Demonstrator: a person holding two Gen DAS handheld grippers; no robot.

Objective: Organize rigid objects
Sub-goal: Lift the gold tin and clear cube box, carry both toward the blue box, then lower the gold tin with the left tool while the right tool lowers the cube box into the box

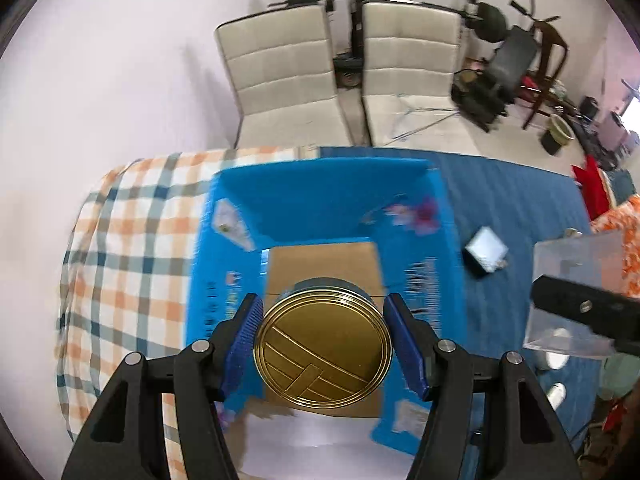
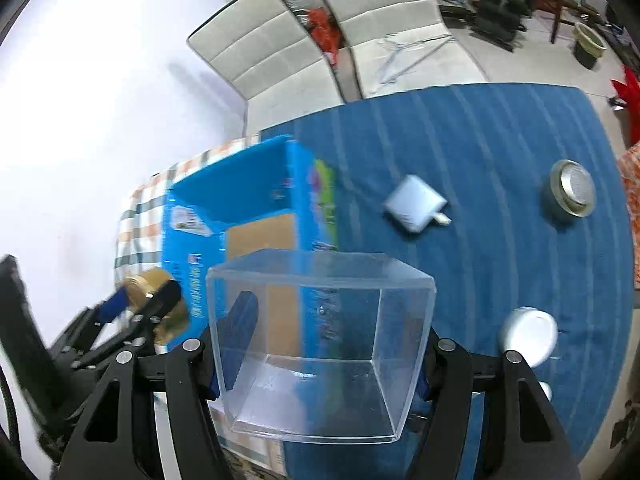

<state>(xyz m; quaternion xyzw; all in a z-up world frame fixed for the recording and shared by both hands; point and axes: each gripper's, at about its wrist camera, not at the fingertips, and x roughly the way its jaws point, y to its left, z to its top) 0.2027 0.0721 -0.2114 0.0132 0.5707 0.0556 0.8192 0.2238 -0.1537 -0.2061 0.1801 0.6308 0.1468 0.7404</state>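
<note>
My left gripper (image 1: 323, 344) is shut on a round gold tin (image 1: 323, 346) and holds it above the open blue cardboard box (image 1: 304, 200), whose brown bottom shows behind the tin. My right gripper (image 2: 320, 344) is shut on a clear plastic box (image 2: 320, 344), held just right of the blue box (image 2: 240, 184). The left gripper with the gold tin (image 2: 154, 280) shows at the left of the right wrist view. The clear box (image 1: 576, 280) shows at the right edge of the left wrist view.
On the blue tablecloth (image 2: 480, 140) lie a white square box (image 2: 414, 204), a metal round tin (image 2: 572, 194) and a white round container (image 2: 530, 334). A plaid cloth (image 1: 128, 240) covers the table's left part. Two white chairs (image 1: 288, 80) stand behind.
</note>
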